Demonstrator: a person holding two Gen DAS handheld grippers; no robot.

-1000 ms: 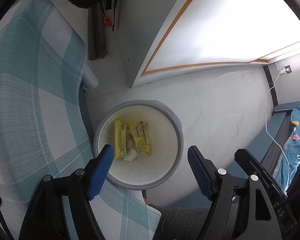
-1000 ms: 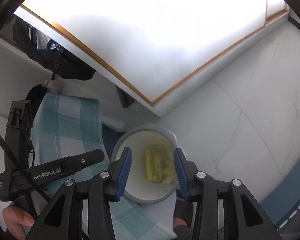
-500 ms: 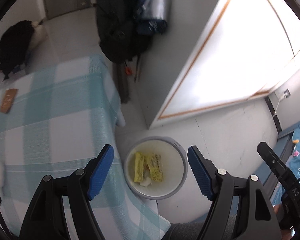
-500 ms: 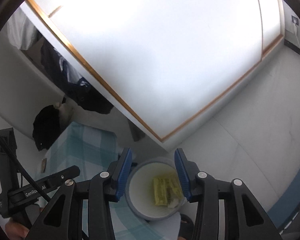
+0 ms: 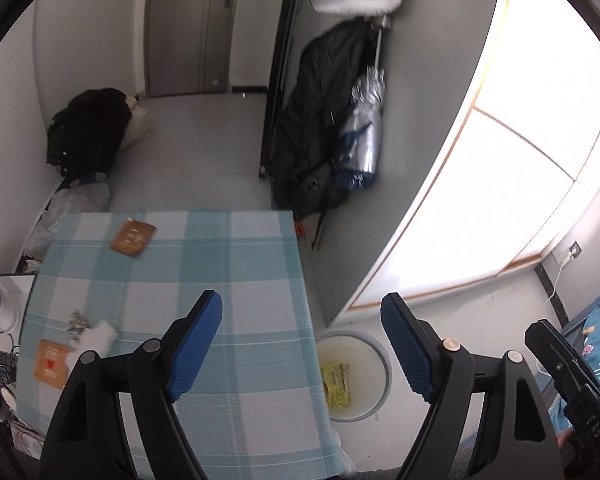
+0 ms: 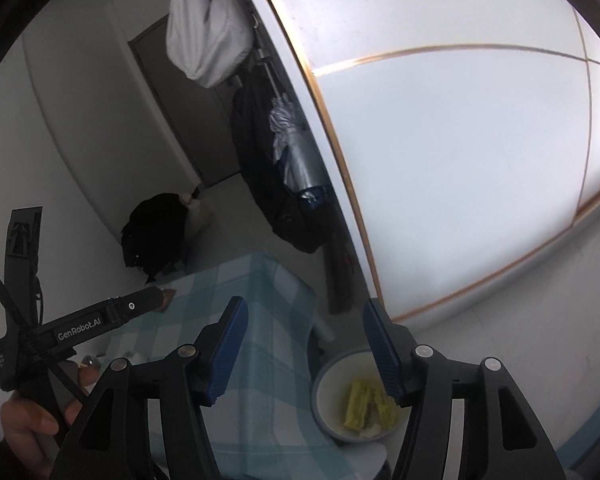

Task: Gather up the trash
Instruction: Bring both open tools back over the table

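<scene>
A round grey-rimmed bin (image 5: 385, 364) stands on the floor by the table's right edge, with yellow wrappers (image 5: 337, 385) inside; it also shows in the right wrist view (image 6: 324, 384). On the checked tablecloth (image 5: 228, 264) lie a brown packet (image 5: 132, 237), an orange packet (image 5: 51, 366), a white crumpled tissue (image 5: 98, 336) and a small dark scrap (image 5: 78, 320). My left gripper (image 5: 302, 344) is open and empty, high above the table's right edge. My right gripper (image 6: 304, 354) is open and empty above the table corner and bin.
Dark bags (image 5: 304, 148) and a folded silver umbrella (image 5: 362, 132) hang by the white wardrobe (image 5: 520, 160). A black bag (image 5: 86, 132) sits on the floor at the back. Cables and clutter (image 5: 0, 344) lie at the table's left side.
Both grippers have lifted and tilted up away from the bin, toward the table. The bin has slid to the lower part of both views. The right jaws have opened wider.
</scene>
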